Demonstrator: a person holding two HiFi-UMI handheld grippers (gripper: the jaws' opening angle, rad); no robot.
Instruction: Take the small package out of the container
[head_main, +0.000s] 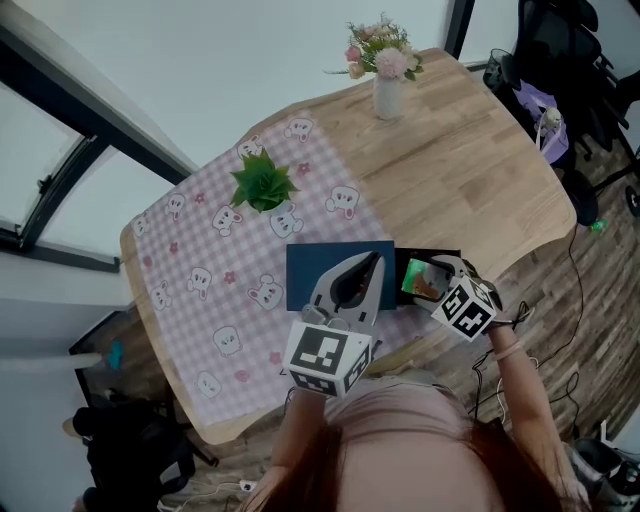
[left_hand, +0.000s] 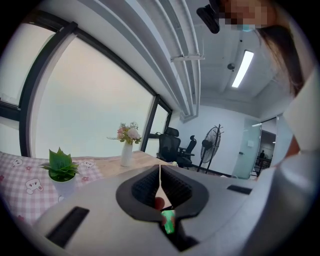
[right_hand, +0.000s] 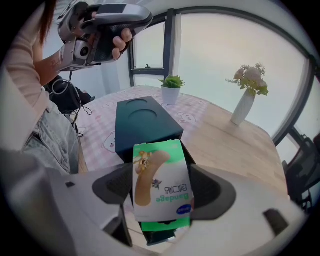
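Nearest the head camera: the person's pink top (head_main: 400, 430), filling the bottom edge of the head view. Wooden table (head_main: 470, 170), its left half covered by a pink checked cloth (head_main: 200, 240) printed with small animals. Dark blue container (head_main: 320, 262) lies near the table's front edge, partly on the cloth; its black inner tray (head_main: 438, 256) shows at the right end. Left gripper (left_hand: 160, 182): jaws pressed together, only a thin slit between the pads. It is raised above the container and tilted up towards the window, with its marker cube (head_main: 328, 358) close to the person's chest. Right gripper (right_hand: 162, 192): jaws clamped on the flat sides of the small package (right_hand: 160, 175), with its marker cube (head_main: 466, 308) just right of the tray. Package is green and white with a bandage picture, and the print reads upside down in the right gripper view. It sits at the container's open right end, over the black tray; cannot tell whether its lower edge is clear of the tray. Potted plant (head_main: 263, 182) stands on the cloth beyond the container, well apart from it. White vase of flowers (head_main: 388, 95) stands on bare wood at the table's far edge.
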